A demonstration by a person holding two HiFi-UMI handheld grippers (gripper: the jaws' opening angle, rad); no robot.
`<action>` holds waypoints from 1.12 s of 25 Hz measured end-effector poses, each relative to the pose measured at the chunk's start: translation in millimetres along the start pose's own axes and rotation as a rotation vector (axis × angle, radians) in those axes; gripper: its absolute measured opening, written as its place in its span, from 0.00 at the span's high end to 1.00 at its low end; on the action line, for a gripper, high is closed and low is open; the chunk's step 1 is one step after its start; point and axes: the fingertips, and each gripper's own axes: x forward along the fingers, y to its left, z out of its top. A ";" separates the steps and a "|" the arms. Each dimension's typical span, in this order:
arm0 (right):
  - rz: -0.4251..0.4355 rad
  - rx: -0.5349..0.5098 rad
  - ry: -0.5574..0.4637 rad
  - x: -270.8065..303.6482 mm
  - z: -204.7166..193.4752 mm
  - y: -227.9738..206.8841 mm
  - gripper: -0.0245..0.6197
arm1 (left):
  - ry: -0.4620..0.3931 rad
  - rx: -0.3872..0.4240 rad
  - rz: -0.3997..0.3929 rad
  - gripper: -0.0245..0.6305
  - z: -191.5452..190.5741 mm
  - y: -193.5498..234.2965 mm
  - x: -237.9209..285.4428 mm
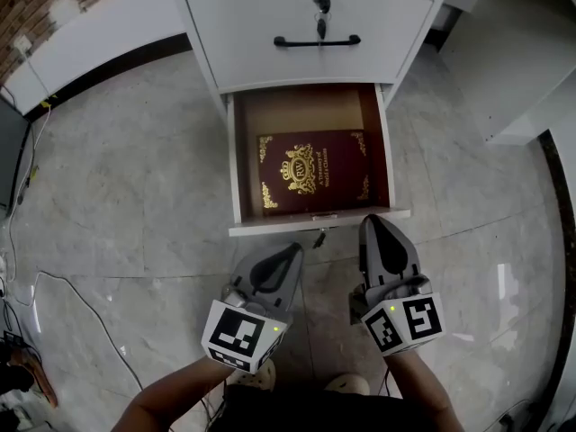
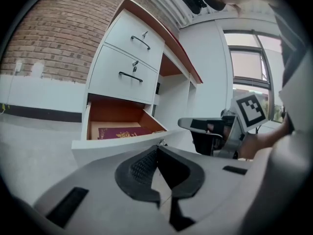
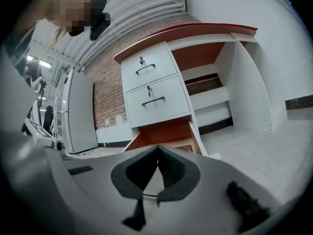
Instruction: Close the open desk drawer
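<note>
Your bottom drawer (image 1: 315, 223) stands open right ahead of both claws, with a maroon book (image 1: 313, 171) lying flat inside. Your left claw (image 1: 290, 252) is clenched on nothing, just short of the drawer front. Your right claw (image 1: 376, 225) is clenched empty too, its tip at the front edge, maybe touching it.

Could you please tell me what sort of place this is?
Probably an office or workroom: a white desk with keyed drawers, a brick wall, and a tiled floor with loose cables.
</note>
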 end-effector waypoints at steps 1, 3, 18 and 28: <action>-0.007 -0.009 0.002 -3.0 -4.7 0.1 0.95 | -0.001 -0.005 0.010 0.95 -3.9 0.7 0.0; -0.017 -0.014 0.008 -8.8 -14.2 1.7 0.95 | 0.004 -0.008 0.029 0.95 -12.6 1.9 -0.5; -0.078 0.038 0.046 -5.2 -53.3 -8.6 0.95 | -0.042 -0.003 0.216 0.95 -26.1 33.8 1.0; -0.094 0.086 0.015 5.7 -54.8 -11.5 0.95 | -0.110 -0.051 0.306 0.95 -21.8 45.4 4.4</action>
